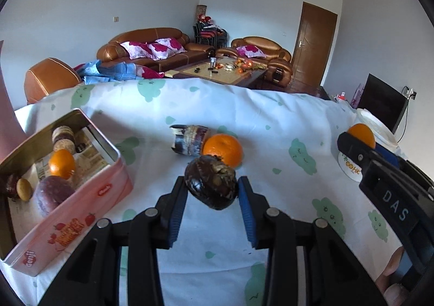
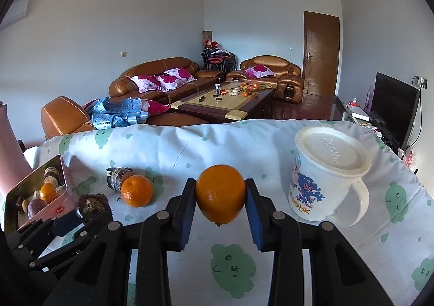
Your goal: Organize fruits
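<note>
- Several fruits already lay in the pink tin [image 1: 81, 197] at the lower left of the left wrist view: a small orange [image 1: 61, 163], a purple round fruit [image 1: 53, 195] and some brownish ones behind them, so part of the sorting looked done.
- Left gripper [image 1: 213, 192], low in the middle of that view, had its jaws closed on a dark fruit [image 1: 211, 184]; both blue pads pressed its sides, and it appeared raised off the tablecloth [image 1: 271, 116]. Its rough, pale-flecked end faced up and to the right, its long axis crosswise between the pads.
- One loose orange [image 1: 222, 150] sat on the cloth just behind it, touching a dark patterned jar [image 1: 190, 140] lying on its side.
- Right gripper [image 2: 220, 195], centre of the right wrist view, gripped another orange [image 2: 220, 193], long axis upright, stem end down.
- Remaining, by my judgement: both held fruits and the loose orange.
- Lidded white mug [image 2: 322, 173] stood right, upright.
</note>
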Tool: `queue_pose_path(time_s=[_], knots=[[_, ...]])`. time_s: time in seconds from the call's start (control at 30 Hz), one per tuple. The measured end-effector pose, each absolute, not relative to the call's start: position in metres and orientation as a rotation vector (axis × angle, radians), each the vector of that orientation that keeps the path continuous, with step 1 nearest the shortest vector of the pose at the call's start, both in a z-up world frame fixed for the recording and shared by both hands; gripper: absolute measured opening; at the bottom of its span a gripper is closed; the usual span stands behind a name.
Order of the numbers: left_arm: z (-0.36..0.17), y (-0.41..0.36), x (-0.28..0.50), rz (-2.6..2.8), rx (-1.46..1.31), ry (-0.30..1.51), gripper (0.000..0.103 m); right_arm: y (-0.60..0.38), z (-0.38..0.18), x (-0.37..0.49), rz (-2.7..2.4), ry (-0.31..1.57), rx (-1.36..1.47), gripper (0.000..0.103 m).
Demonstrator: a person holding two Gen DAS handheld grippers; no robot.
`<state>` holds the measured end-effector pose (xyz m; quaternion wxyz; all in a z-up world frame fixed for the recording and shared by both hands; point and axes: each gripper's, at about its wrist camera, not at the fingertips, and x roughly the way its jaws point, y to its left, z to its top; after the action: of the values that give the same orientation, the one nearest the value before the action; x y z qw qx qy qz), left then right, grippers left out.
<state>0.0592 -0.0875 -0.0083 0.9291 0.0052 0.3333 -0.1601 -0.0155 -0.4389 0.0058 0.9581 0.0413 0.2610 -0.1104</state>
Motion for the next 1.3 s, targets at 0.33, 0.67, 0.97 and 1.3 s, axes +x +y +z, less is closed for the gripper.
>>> queue_pose_path(time_s=[0.33,0.67,0.97,1.3], knots=[[0.0,-0.047,0.049,-0.227,0.06,0.619,0.04,-0.428,-0.004,-0.017,-0.192,0.527,0.085,0.037],[0.008,-0.014,0.05,-0.208,0.052,0.579,0.04,-0.404,-0.005,-0.023,-0.191,0.501,0.027,0.037],[0.011,0.006,0.052,-0.198,0.046,0.567,0.04,-0.381,-0.006,-0.022,-0.192,0.507,-0.012,0.037],[0.019,0.04,0.057,-0.181,0.022,0.547,0.04,-0.335,0.003,-0.021,-0.133,0.488,-0.005,0.037]])
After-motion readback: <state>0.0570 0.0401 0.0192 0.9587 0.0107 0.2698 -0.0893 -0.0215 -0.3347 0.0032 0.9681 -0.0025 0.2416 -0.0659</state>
